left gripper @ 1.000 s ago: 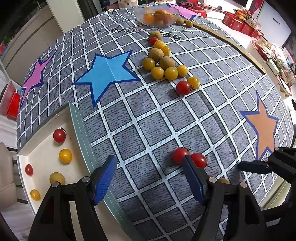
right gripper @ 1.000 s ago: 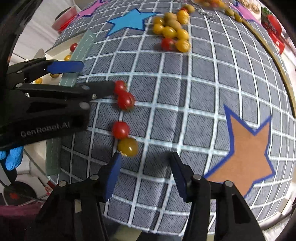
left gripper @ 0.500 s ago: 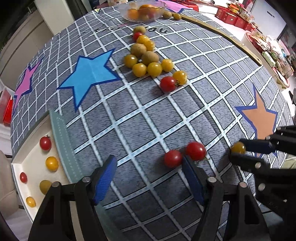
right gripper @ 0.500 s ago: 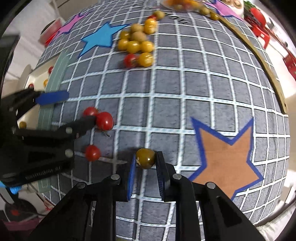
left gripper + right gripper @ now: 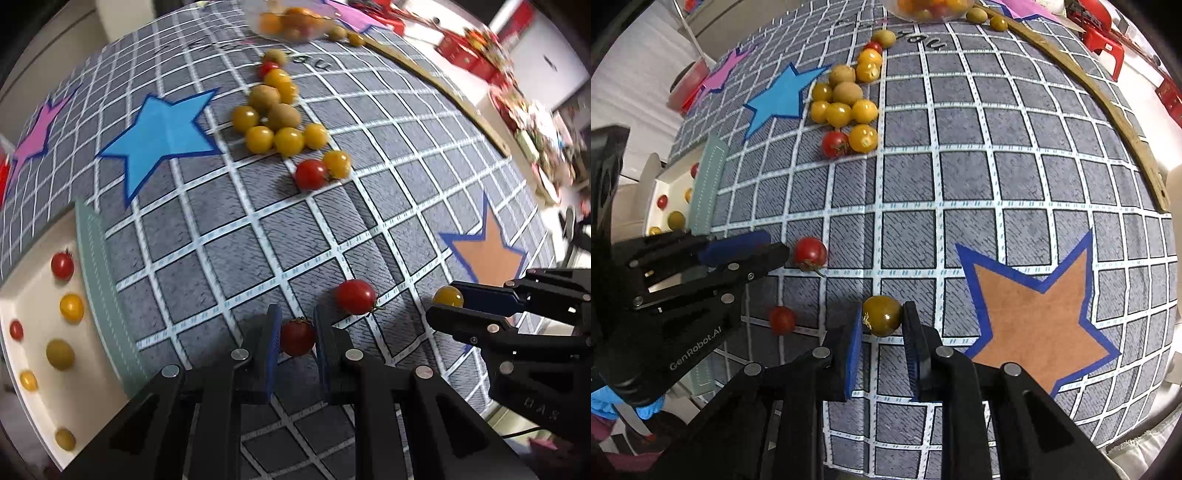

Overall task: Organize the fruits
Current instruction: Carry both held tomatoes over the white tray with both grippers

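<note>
A red cherry tomato [image 5: 297,338] is pinched between the blue pads of the left gripper [image 5: 296,343], just above the grid cloth [image 5: 229,236]. A yellow-green tomato [image 5: 881,315] is clamped by the right gripper [image 5: 881,332] (orange star [image 5: 1038,317] alongside). Another red tomato [image 5: 355,296] lies loose nearby.

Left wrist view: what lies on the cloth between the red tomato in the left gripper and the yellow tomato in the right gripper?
One loose red tomato on the grid cloth, between the left gripper with its red tomato and the right gripper with its yellow tomato; left wrist view.
</note>
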A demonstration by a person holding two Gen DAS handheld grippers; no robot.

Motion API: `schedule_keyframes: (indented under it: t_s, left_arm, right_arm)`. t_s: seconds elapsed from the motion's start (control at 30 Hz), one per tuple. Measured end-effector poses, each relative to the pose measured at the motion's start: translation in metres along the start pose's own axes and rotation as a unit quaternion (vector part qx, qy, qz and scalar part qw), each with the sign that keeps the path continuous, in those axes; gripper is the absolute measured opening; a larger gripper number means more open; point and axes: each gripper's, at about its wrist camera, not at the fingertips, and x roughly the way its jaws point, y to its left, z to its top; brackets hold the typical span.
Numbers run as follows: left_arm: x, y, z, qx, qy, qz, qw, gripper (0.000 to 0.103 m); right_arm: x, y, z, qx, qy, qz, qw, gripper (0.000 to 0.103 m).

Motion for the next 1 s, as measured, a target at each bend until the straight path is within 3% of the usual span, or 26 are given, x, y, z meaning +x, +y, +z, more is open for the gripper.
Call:
schedule_keyframes:
  t_s: [0.47, 0.83, 1.0]
  left_arm:
    - [-0.043, 0.043, -0.024, -0.05, -0.039, 0.003, 0.998, 0.019]
    - [-0.067, 0.092, -0.059, -0.117, -0.06, 0.024, 0.991, 0.019]
    - [-0.078, 0.122, -0.082, -0.159, -0.07, 0.044, 0.9838, 0.019]
  right_arm:
    - [-0.031, -0.01, 0.0, -0.003, -0.005, 0.006, 1.0, 0.023]
    - [-0.028, 0.048, 0.03, -0.056, -0.004, 0.011, 0.998, 0.023]
    - [-0.026, 0.09, 0.043, -0.101, -0.002, 0.023, 0.995, 0.023]
